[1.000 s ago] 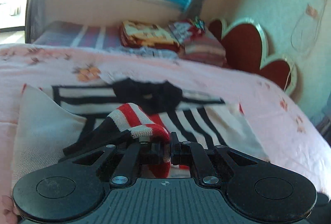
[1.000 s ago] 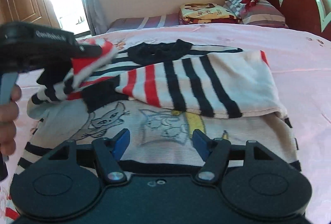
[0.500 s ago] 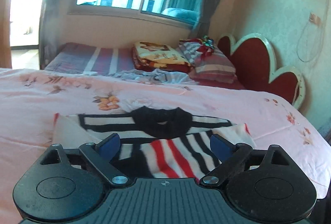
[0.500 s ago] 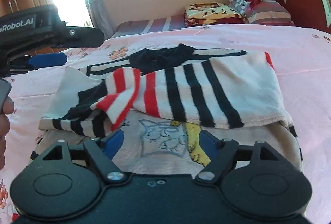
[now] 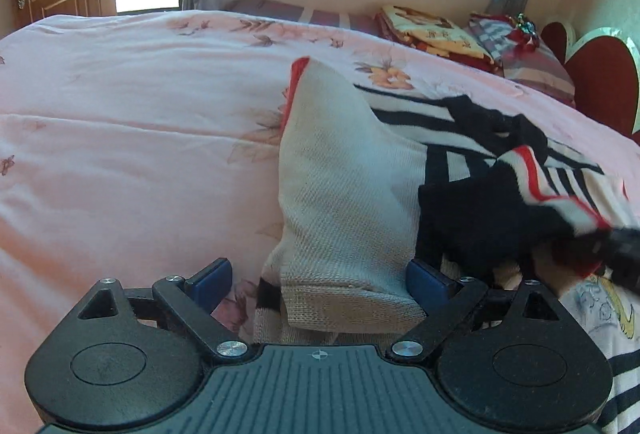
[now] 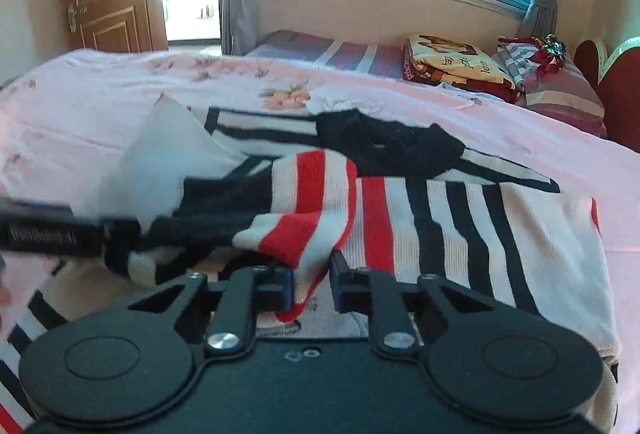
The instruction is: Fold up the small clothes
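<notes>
No basket or box shows here; everything lies on the pink flower-printed bed cover [image 5: 132, 137].

My left hand-held gripper [image 5: 318, 284] stands wide apart. The cream knitted edge of the striped cream, black and red knitted sweater [image 5: 348, 193] lies between its blue pads [image 5: 210, 276], and neither pad presses on it, so this side holds nothing.

My right hand-held gripper [image 6: 311, 284] is pinched together on the red-and-white striped sleeve end [image 6: 308, 234] of the same sweater, the cloth caught between its two fingers and bunched up just above them. From the left wrist view the same gripper shows as a dark blurred bar at the right edge, with the sleeve draped over it.

The sweater lies flat in the middle of the bed, its black collar [image 6: 384, 141] toward the window side and its hem toward me, so its long axis runs away from me. The sleeve is folded across the chest.

Folded blankets [image 6: 456, 65] are stacked at the far side near the red headboard [image 5: 604, 85].
</notes>
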The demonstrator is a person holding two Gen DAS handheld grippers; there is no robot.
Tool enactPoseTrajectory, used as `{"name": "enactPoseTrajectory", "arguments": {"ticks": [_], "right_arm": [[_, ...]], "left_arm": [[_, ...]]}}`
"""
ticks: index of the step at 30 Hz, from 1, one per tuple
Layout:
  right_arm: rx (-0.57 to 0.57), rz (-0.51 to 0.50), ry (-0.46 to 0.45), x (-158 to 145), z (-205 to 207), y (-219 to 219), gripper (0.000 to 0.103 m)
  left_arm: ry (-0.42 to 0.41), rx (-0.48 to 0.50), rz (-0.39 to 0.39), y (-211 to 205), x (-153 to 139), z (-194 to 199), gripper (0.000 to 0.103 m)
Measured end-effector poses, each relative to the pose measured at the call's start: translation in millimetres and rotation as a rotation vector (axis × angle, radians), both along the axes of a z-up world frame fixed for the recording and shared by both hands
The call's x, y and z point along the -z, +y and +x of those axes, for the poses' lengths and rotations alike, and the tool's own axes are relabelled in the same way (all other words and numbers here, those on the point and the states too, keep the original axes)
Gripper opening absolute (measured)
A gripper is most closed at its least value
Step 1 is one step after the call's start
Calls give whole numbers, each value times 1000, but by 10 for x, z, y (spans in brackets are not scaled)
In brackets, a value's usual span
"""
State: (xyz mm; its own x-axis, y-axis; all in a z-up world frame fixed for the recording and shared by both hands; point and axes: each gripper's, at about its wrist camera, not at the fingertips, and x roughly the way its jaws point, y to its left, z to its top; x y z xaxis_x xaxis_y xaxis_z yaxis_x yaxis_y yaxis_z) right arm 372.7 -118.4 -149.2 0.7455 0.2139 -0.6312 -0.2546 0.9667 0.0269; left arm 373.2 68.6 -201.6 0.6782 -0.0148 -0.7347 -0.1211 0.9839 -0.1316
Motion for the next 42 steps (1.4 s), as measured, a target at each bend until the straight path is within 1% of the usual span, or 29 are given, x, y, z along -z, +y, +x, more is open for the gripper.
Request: {"name": "enactPoseTrajectory", "arguments": {"ticks": [2, 4, 5, 6, 7, 8, 10, 13, 14, 16, 17, 18, 20, 21, 22, 23, 24, 25, 27, 31, 33, 36, 37, 38, 40, 41, 42], "right_arm": [[77, 131, 2, -119, 37, -255, 10], [180, 211, 21, -116, 75, -535, 10], [229, 232, 50, -63, 98, -669, 11], [259, 236, 97, 23, 129, -778, 11], [272, 226, 125, 86, 137, -833, 11], [270, 202, 129, 121, 125, -851, 15], [243, 157, 94, 118, 81, -824, 22], [230, 169, 76, 87, 116, -856, 26], [237, 175, 75, 83, 140, -885, 31], [255, 206, 79, 90, 182, -958, 46], [266, 221, 93, 110, 206, -997, 61], [289, 231, 103, 129, 218, -1037, 68], [323, 237, 106, 155, 207, -1113, 68], [330, 248, 113, 178, 213, -1150, 63], [329, 271, 125, 209, 230, -1186, 56], [322, 313, 134, 238, 250, -1226, 32], [325, 342, 136, 249, 265, -1253, 16], [327, 358, 128, 244, 276, -1263, 15], [306, 346, 90, 162, 276, -1222, 8], [215, 200, -77, -208, 186, -1069, 8], [224, 159, -106, -278, 194, -1122, 8], [263, 128, -79, -181, 244, -1282, 8], [274, 109, -55, -97, 271, -1318, 8], [279, 80, -10, 20, 314, -1327, 8], [272, 60, 72, 194, 380, -1331, 11], [271, 63, 81, 244, 380, -1319, 14], [280, 73, 70, 237, 368, -1325, 18]], "left_arm": [[-15, 9, 4, -31, 14, -8, 93], [-15, 11, -9, -63, 3, 3, 93], [-14, 11, -4, -85, 8, 5, 93], [-16, 12, 9, -109, 14, 9, 93], [-21, 13, 17, -125, 22, 4, 93], [-23, 15, 19, -127, 17, 2, 93], [-20, 13, 8, -110, 4, 9, 93], [-16, 8, -16, -60, -34, 66, 93], [-17, -1, -28, -38, -49, 96, 93], [-18, -14, -47, -5, -70, 149, 93], [-18, -19, -53, 6, -68, 185, 93], [-17, -24, -57, 11, -66, 210, 93], [-15, -30, -59, 15, -55, 254, 93], [-10, -28, -55, 9, -37, 274, 93], [-8, -24, -47, -4, -21, 290, 93], [-11, -19, -36, -21, -12, 295, 93], [-14, -16, -27, -34, -13, 300, 93], [-16, -16, -22, -43, -16, 307, 93], [-25, -33, -28, -37, -41, 322, 93], [-41, -57, -33, -31, -70, 397, 93], [-41, -57, -24, -51, -57, 458, 93], [-51, -66, -6, -51, -27, 537, 93], [-57, -73, -1, -32, -20, 567, 93], [-60, -88, -2, 1, -11, 602, 93], [-61, -116, -9, 78, 1, 681, 86], [-61, -122, -12, 106, -2, 723, 85], [-62, -126, -12, 124, -11, 769, 85]]}}
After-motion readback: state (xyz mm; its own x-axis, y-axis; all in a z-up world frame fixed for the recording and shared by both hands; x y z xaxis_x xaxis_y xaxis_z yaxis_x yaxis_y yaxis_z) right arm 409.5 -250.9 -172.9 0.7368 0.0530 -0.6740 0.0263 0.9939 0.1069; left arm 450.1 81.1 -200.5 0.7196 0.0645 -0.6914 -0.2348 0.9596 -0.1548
